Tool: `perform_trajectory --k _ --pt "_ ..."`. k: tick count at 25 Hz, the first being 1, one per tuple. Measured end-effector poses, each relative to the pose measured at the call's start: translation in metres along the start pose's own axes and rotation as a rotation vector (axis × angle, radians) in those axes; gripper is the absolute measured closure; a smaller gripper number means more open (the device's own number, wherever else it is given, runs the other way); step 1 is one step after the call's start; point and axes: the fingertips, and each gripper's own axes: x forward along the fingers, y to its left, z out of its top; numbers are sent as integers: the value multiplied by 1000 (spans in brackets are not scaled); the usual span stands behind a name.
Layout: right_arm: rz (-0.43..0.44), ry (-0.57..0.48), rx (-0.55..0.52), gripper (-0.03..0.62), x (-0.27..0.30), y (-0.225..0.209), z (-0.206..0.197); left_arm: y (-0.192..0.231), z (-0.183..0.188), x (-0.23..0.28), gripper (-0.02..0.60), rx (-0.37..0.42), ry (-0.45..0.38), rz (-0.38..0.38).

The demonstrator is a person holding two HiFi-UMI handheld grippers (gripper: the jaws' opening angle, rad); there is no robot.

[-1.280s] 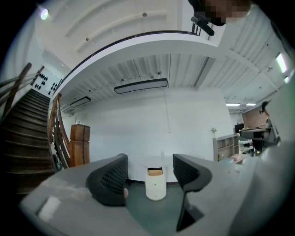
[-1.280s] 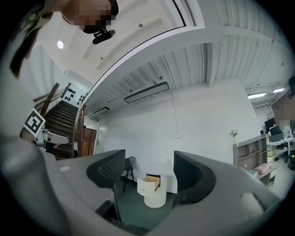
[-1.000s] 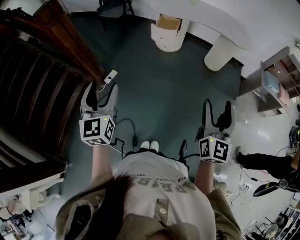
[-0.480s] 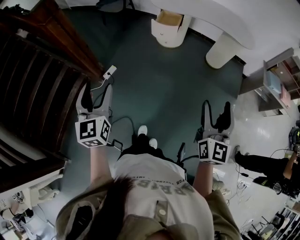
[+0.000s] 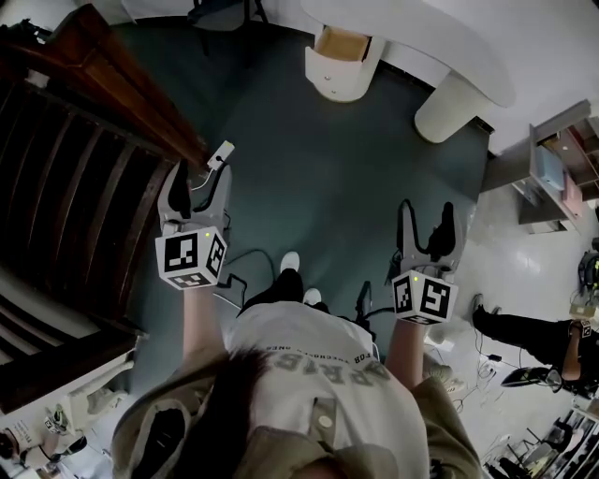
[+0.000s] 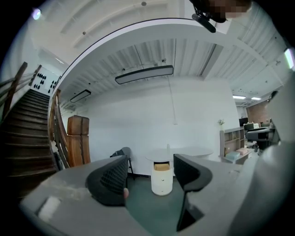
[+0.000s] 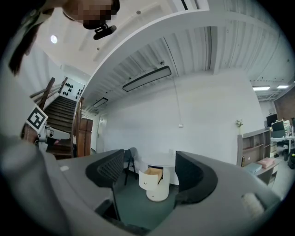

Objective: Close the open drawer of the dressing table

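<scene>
- The person stands on the dark green floor (image 5: 318, 178), well back from the white dressing table (image 5: 440, 42), with a gripper held out in each hand.
- The left gripper (image 5: 199, 182) has its 2 jaws spread wide. Nothing sits between them. In the left gripper view the gap shows only floor and the distant table.
- The right gripper (image 5: 428, 223) is the same, with its jaws wide apart and nothing held.
- The drawer (image 5: 341, 42) is the top one of a round white pedestal (image 5: 337, 82) under the left end of the table top. It is pulled out, and its pale wooden inside shows from above.
- In the right gripper view the drawer front juts out to the left of the pedestal.
- Both grippers point towards the pedestal, and both are well apart from it.
- A dark wooden staircase (image 5: 75, 168) rises along the person's left side, its rail close beside the left gripper.
- A dark chair (image 5: 225, 14) stands near the wall, left of the pedestal.
- An open shelf unit (image 5: 552, 159) stands off to the right.
- Black cables (image 5: 253, 251) trail over the floor by the person's feet.
</scene>
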Motion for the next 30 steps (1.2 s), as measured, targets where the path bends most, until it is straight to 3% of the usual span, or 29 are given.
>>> perform_trajectory --k 13,22,30 --pt "-77 -91 -39 253 83 19 36 63 38 85 262 -9 -90 -71" --pt "-97 -4 -39 253 112 10 11 73 0 123 262 -17 25 -74" --pt "-95 17 -31 253 158 3 -5 70 -6 174 262 -8 44 -96"
